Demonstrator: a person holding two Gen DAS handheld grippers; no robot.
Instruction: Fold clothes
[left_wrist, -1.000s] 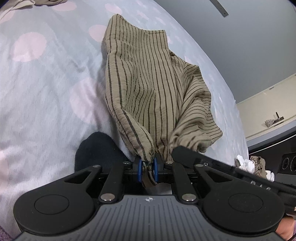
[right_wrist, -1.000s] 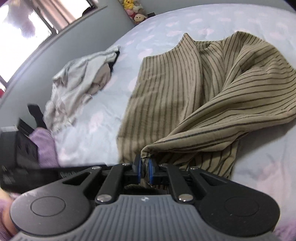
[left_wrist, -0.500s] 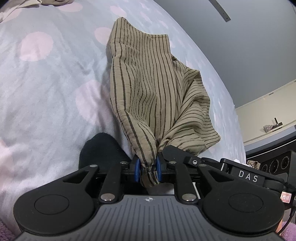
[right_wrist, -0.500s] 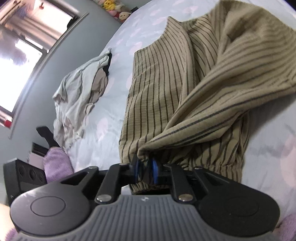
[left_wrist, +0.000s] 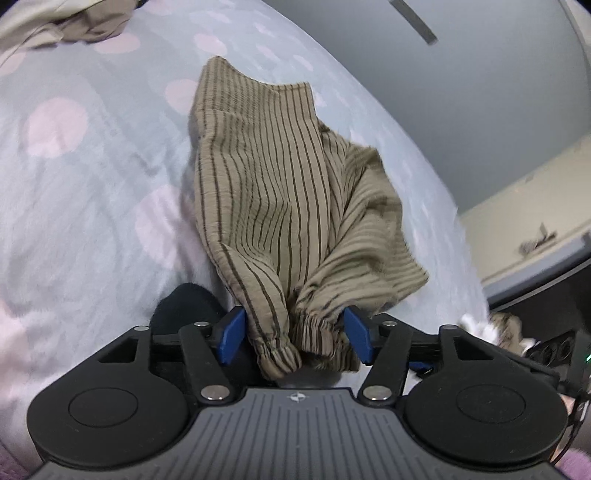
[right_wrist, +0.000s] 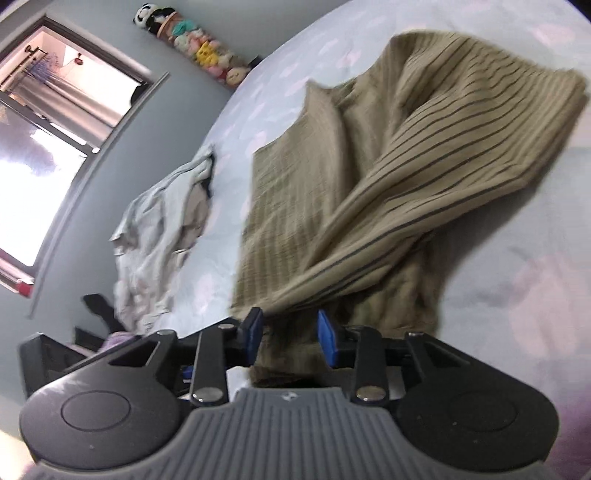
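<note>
left gripper (left_wrist: 293, 336), angled down at the bed: blue pads (left_wrist: 231, 334) spread wide, jaws opening. gathered elastic hem of the striped olive garment (left_wrist: 273, 192) slumps between them, touching the left pad and apart from the right; no squeeze. a dark sock (left_wrist: 184, 306) lies just left of the hem.

right gripper (right_wrist: 290, 332), also angled down, rolled to one side: jaws opening, narrower gap. a bunched edge of the same garment (right_wrist: 369, 177) lies between the pads; frame blurred, contact unclear.

garment lies on the bed, near end crumpled at the grippers, a folded flap draped over its right side, far end flat.

pale blue bedspread (left_wrist: 74, 192) with pink spots. pile of grey clothes (right_wrist: 155, 236) to the left, well apart. beyond: grey wall, bright window (right_wrist: 48, 155), row of plush toys (right_wrist: 199, 51) at the far bed edge.
</note>
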